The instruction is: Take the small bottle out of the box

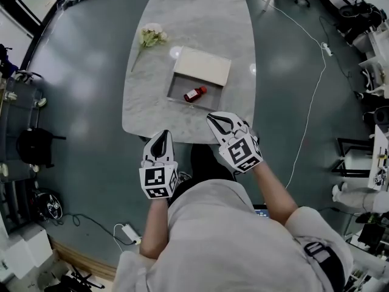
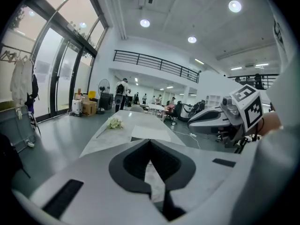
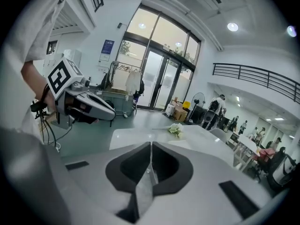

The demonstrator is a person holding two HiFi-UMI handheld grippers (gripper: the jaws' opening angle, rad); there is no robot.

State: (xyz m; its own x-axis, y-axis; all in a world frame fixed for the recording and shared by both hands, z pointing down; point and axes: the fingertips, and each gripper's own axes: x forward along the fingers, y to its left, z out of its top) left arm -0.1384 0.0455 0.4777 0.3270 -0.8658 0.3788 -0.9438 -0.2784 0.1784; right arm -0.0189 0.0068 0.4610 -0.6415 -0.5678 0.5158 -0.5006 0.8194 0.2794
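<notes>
Head view: the small bottle (image 1: 195,93) lies on its side inside the open box (image 1: 178,89) near the middle of the table (image 1: 200,17). The left claw (image 1: 165,133) and the right claw (image 1: 212,118) hover at the table's near edge, both clenched on nothing. Flowers (image 1: 152,36) lie by the left edge.

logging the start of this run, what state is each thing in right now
box: open, lid pushed back at its far side
small bottle: lying on its side inside the box
flowers: lying flat on the table, apart from the box
left gripper: shut, empty, short of the box
right gripper: shut, empty, short of the box
</notes>
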